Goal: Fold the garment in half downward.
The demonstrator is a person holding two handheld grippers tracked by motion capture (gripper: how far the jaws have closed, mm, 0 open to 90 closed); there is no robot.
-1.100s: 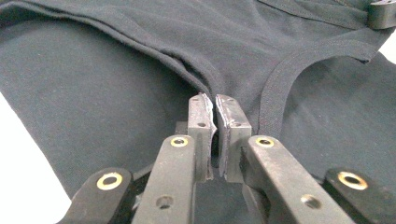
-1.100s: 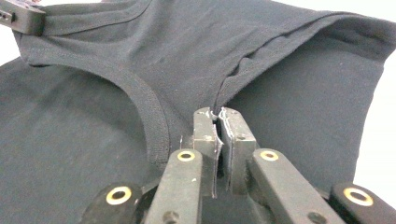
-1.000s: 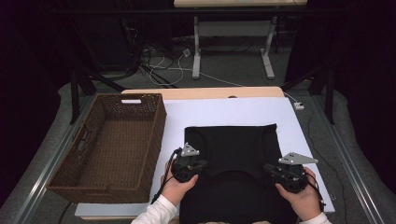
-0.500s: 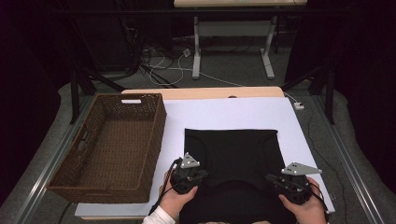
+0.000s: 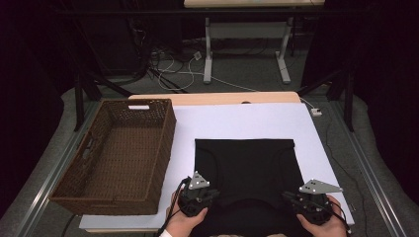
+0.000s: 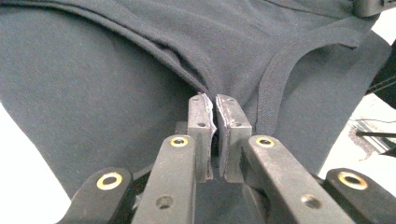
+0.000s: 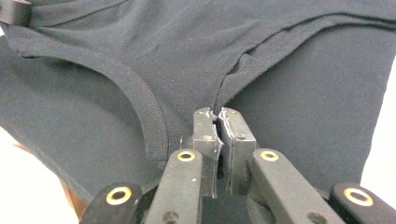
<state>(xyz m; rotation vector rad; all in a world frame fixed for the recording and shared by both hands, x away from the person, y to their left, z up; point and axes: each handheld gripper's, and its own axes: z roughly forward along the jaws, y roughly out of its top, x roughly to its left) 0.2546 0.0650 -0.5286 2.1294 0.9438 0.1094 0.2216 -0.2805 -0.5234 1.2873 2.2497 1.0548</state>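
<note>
Low in the frame, left gripper [image 5: 213,193] and right gripper [image 5: 290,197] each pinch the black garment [image 5: 247,160] (jaws nearly closed on folds)

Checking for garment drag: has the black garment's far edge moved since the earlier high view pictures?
Yes. In the high view the black garment has slid toward the person: its far edge now lies nearer the wicker basket's near end, baring more white table cover beyond.

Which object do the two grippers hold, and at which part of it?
The black garment. The left gripper and the right gripper are each shut on a pinched fold of cloth beside the neckline, near its shoulders.
</note>
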